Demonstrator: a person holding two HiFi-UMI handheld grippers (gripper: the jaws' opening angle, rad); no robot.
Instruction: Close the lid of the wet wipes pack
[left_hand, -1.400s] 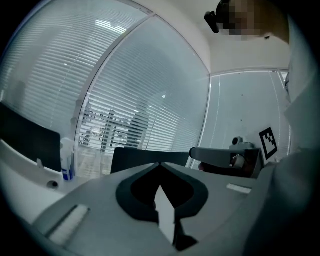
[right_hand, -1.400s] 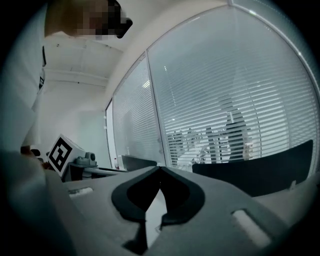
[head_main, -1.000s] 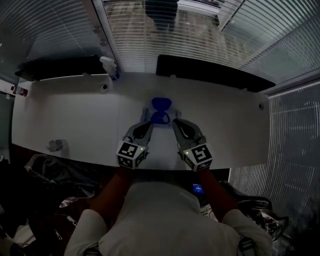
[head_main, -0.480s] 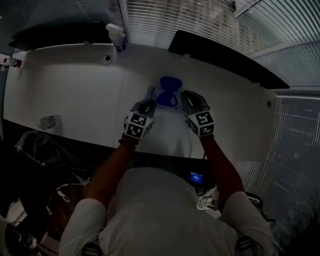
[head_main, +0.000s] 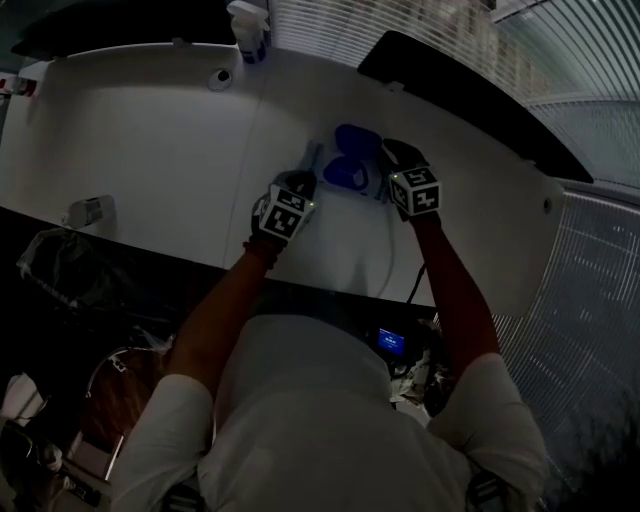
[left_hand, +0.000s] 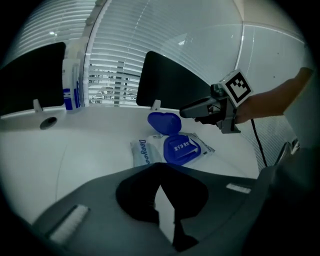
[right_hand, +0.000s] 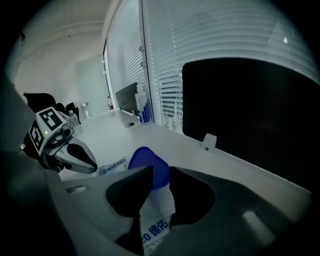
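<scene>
**Right gripper open at the raised lid, left gripper waiting beside the pack**

The wet wipes pack (left_hand: 145, 156) lies flat on the white worktop (head_main: 150, 130). Its blue lid (left_hand: 163, 121) is flipped up and back at the pack's far side, leaving the blue rim (left_hand: 170, 156) of the opening bare. The right gripper (right_hand: 157, 175) hangs just right of the pack and tips downward. Its jaws have just been opening and now stand wide apart. The lid shows in the gap ahead of them, but the pads press on nothing. The left gripper (left_hand: 160, 187) sits at the pack's near left, jaws together and empty.

The step in hand looks like the reach to the lid. A pinch seems unnecessary. It is better to bring one right jaw behind the lid, on the pack's far side, and sweep it forward over its hinge. The pack looks light and soft, so it may slide or buckle. Resting the left gripper's closed tips on the pack's left end should hold it. Finish by pressing down over the rim's near edge until the lid seats.
</scene>
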